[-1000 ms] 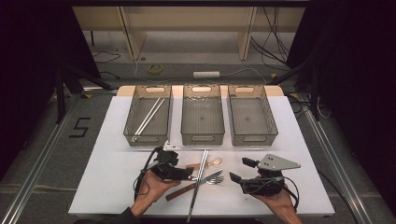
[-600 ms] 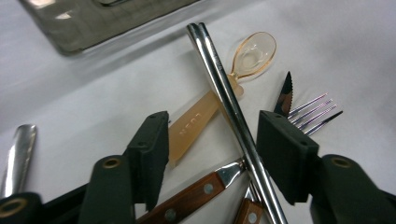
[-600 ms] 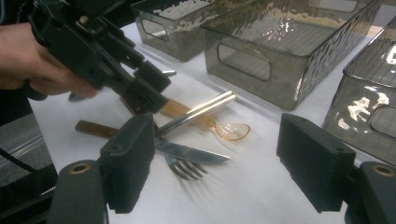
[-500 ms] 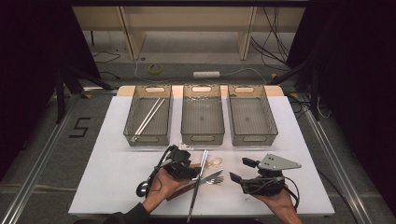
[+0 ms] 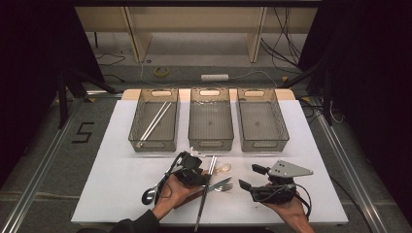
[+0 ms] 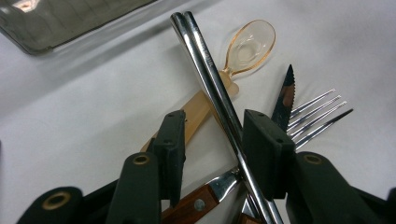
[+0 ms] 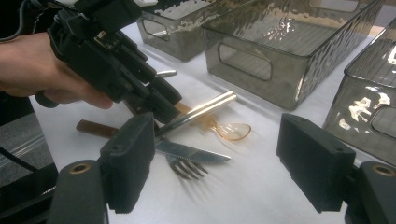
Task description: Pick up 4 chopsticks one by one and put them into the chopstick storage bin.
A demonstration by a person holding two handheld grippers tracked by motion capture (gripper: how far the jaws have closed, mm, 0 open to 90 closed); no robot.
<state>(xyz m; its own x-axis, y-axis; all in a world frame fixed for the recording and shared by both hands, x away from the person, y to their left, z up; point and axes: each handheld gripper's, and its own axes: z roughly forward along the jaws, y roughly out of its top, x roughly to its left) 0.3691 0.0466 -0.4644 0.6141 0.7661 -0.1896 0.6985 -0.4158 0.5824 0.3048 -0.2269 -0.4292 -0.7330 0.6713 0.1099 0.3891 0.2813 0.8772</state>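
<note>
While closing, left gripper straddles steel chopsticks (slim, glossy), unpinched | right gripper wide, empty

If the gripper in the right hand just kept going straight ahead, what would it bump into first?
Probably the steak knife and fork lying just ahead of the open right gripper, though depth is hard to judge.

I'm working in what looks like a lab recording bay, not a home. Black curtains close both sides of the frame, aluminium rails run along the grey floor, a power strip and loose cables lie at the top, and a taped number marks the floor at left.
</note>
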